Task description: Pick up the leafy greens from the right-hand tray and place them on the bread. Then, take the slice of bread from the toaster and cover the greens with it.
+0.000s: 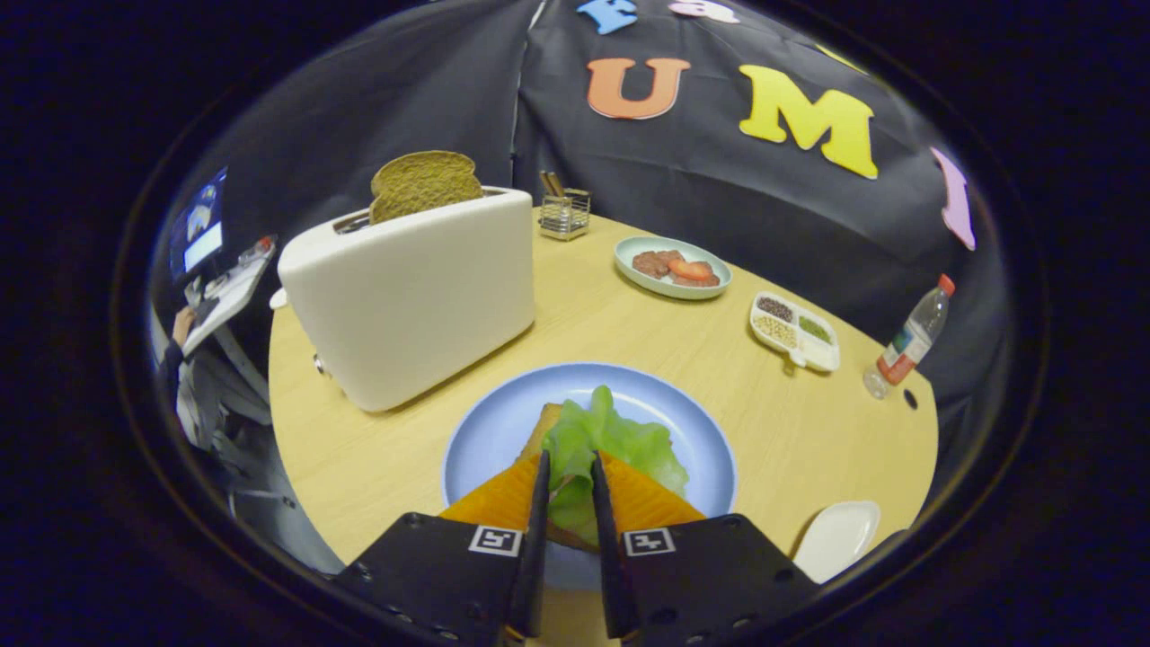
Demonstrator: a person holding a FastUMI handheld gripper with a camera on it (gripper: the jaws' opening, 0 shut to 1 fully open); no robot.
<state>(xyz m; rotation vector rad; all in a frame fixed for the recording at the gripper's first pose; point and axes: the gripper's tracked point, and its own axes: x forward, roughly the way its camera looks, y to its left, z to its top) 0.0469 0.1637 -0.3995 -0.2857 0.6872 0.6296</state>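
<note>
My claw [570, 485] is down over the blue plate [490, 422], fingers [540, 503] pulled in close with just a narrow gap, and a fold of the greens [604, 440] sits in that gap. Looks like a pinch on the leaf, but I honestly can't tell if both fingers are actually pressing on it. The rest of the greens spreads out just ahead of the fingertips, toward 12 and 1 o'clock, lying on the bread [543, 424], whose edge pokes out at about 11 o'clock from the tips.

Going outward: the toaster [409, 296] stands on the surface [809, 431] at roughly 10 o'clock, just beyond the plate rim, with a brown slice [424, 182] sticking up out of its slot. Past it, around 12 o'clock, there's a small wire holder [564, 214] near the far edge. At 1 o'clock is an oval dish [673, 267] with some brownish and red food bits, and a bit nearer, at 2 o'clock, a divided tray [796, 331] with grains or seeds in its sections. A plastic bottle [907, 341] stands tilted in the view near the edge beyond that. Close on my right, at about 4 o'clock, sits a white tray [837, 539], well apart from the plate.
</note>
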